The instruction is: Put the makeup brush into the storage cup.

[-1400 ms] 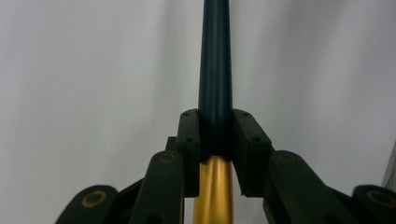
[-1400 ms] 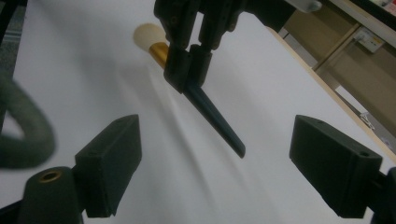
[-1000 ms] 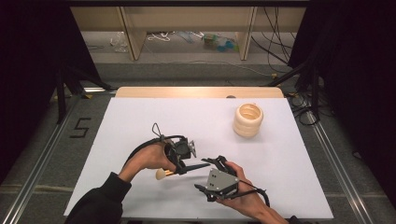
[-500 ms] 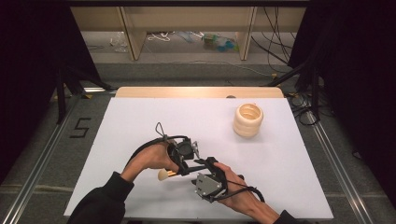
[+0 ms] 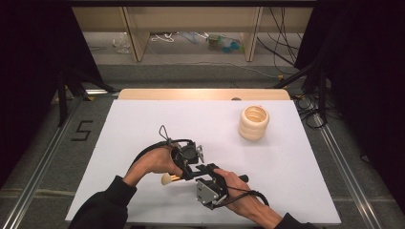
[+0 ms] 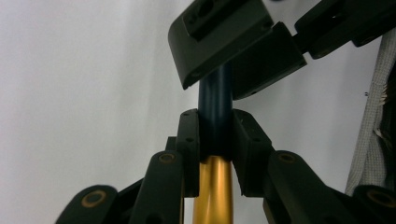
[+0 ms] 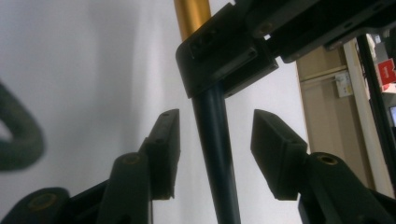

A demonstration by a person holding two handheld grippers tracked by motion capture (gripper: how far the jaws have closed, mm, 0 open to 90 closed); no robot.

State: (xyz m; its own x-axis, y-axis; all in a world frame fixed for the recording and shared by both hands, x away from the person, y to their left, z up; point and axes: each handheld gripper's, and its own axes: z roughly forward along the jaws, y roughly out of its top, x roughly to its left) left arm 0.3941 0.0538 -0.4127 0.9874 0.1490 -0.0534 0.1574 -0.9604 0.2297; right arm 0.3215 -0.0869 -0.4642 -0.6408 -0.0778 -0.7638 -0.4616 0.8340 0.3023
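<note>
Dark-handled brush (image 6: 215,116) clamped in left hand-held gripper (image 6: 215,140)

Brush partly hidden from me

From above, I see the brush (image 5: 168,179) handle covered by both grippers; in the left gripper view its gold part (image 6: 214,191) is cut by the bottom edge, and its bristles stay out of frame.
</note>
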